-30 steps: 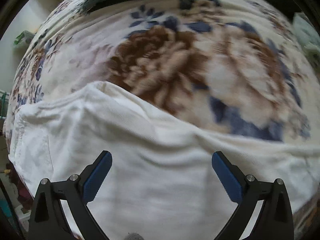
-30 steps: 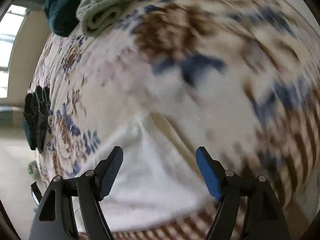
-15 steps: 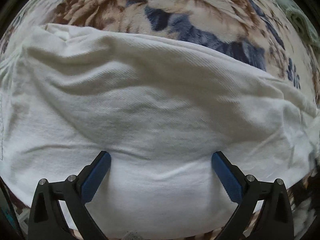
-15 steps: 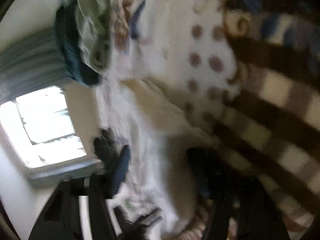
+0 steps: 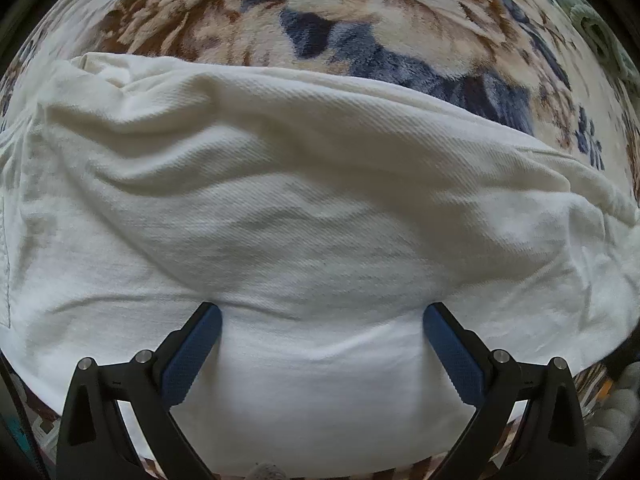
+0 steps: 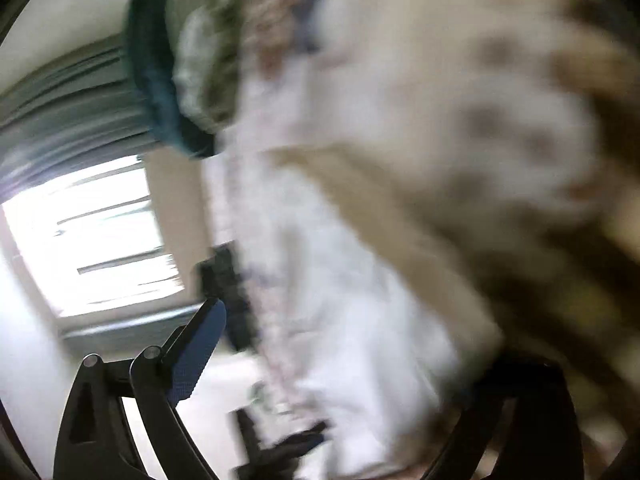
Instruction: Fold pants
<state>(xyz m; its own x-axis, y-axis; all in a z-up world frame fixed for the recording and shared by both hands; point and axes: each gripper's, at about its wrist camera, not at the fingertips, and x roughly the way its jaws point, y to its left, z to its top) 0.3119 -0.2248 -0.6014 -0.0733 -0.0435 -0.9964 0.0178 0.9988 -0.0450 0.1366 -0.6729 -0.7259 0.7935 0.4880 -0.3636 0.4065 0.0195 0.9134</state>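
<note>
1. The white pants (image 5: 304, 208) lay spread over a plush floral blanket (image 5: 360, 12), filling most of the left wrist view; the cloth showed a fine diagonal twill weave and looked thick and soft.
2. Broad, rounded folds ran across the fabric, with a deep crease just ahead of the fingertips and a puffed ridge along the far edge.
3. The far edge of the pants curved from upper left to right, and beyond it the blanket's brown, cream and navy flower pattern lay bare and fuzzy.
4. A seam line showed at the pants' left border, and a pale green knitted item (image 5: 600, 32) sat at the far right rim.
5. The left gripper (image 5: 320, 316) pointed down with its jaws spread wide, and the blue textured pads (image 5: 192, 356) pressed into the cloth at both sides without pinching it.
6. The right wrist view was heavily blurred: the right gripper (image 6: 340, 340) had just been opening and stood wide, white fabric (image 6: 340, 320) lying between its fingers, though whether it touched them I cannot tell.
7. There, a dark teal garment (image 6: 156, 80) lay at the far end of the bed, and a bright window (image 6: 88, 236) filled the left side.
</note>
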